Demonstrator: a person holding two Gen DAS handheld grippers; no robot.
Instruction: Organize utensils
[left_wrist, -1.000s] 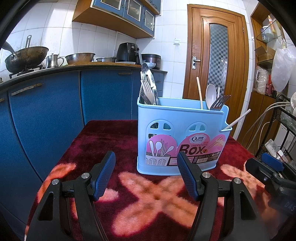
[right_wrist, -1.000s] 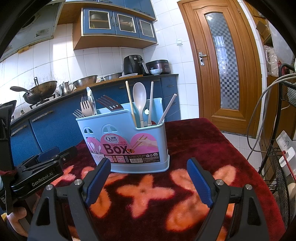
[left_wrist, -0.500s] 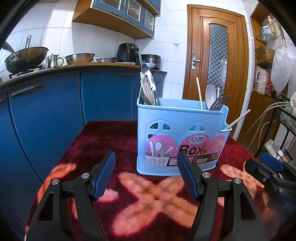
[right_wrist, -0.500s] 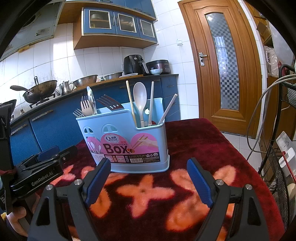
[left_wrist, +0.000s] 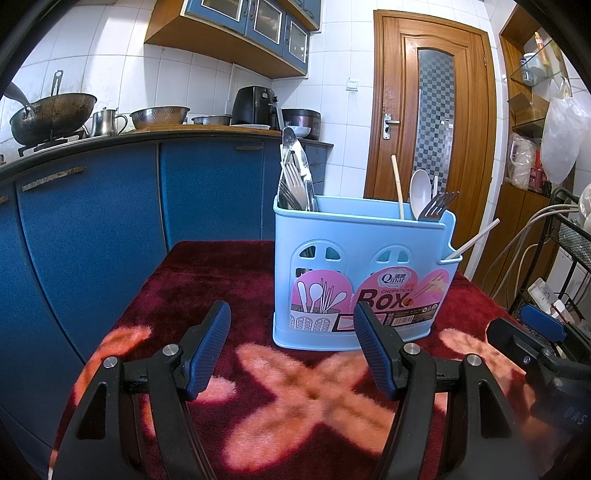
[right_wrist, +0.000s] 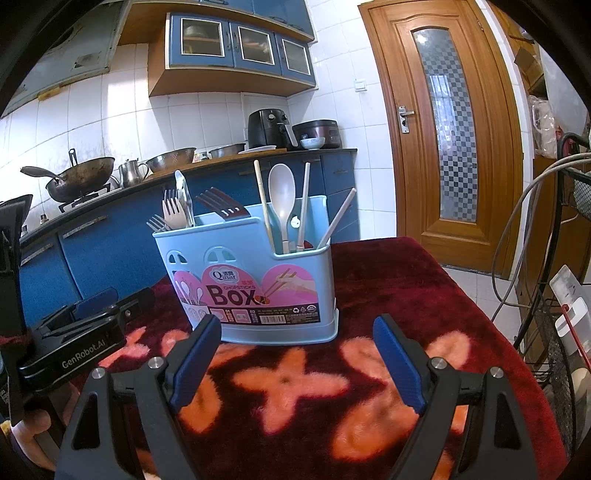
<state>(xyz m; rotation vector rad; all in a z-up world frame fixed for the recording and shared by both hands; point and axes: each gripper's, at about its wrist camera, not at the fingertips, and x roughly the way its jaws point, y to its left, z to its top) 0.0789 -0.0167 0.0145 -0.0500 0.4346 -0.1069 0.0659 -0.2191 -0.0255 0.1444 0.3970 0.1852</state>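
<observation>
A light blue utensil box (left_wrist: 364, 273) stands upright on a dark red patterned cloth (left_wrist: 288, 391); it also shows in the right wrist view (right_wrist: 255, 284). Its left compartment holds metal forks (left_wrist: 295, 184) and a dark fork (right_wrist: 221, 206). Its right compartment holds a white spoon (right_wrist: 282, 199) and chopsticks (right_wrist: 304, 203). My left gripper (left_wrist: 291, 350) is open and empty, just in front of the box. My right gripper (right_wrist: 295, 363) is open and empty, also just in front of the box.
Blue kitchen cabinets (left_wrist: 110, 221) with a wok (left_wrist: 51, 114) and pots stand behind the table. A wooden door (right_wrist: 454, 136) is at the back right. A wire rack (right_wrist: 557, 295) with cables stands right of the table.
</observation>
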